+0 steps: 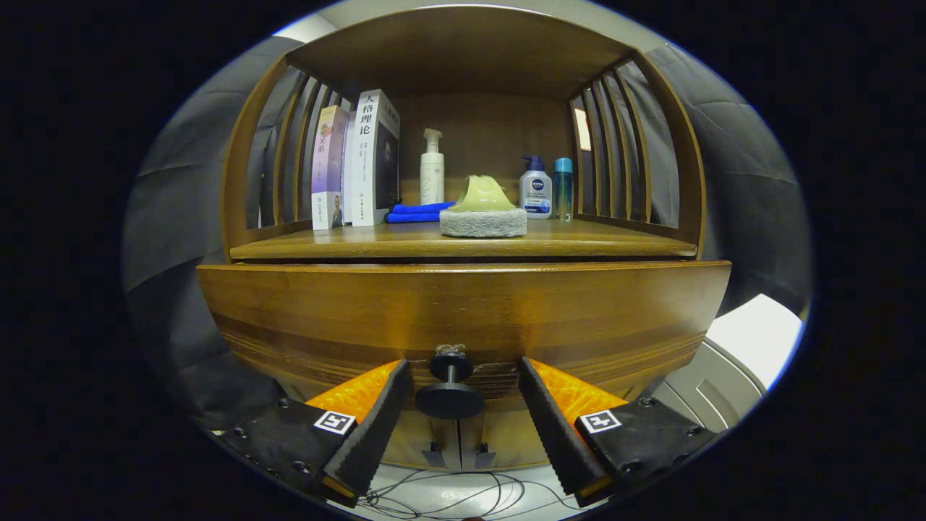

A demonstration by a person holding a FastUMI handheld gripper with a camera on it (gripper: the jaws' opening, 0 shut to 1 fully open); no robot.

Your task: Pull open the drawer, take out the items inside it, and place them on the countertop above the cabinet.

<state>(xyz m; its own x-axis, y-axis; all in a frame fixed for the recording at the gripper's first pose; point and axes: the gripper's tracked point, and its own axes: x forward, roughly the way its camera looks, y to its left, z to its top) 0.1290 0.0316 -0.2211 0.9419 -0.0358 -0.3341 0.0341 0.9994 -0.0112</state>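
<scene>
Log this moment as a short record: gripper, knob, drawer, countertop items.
hand-held gripper: open, fingers either side of the knob, not pressing on it
knob: dark, round, on the drawer front, between the fingers
drawer: wooden front, contents hidden
countertop: holds two books, blue cloth, scrubber, pump bottle, two smaller bottles

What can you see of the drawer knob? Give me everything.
The drawer knob is dark, with a round disc head on a slim stem and a smaller round base against the wooden drawer front. It sticks straight out toward the camera, low on the front's middle. It sits between the gripper fingers, which are open with a gap on each side, so nothing touches it but the drawer. Material looks like dark metal or plastic; I cannot tell which. The drawer looks shut.
</scene>
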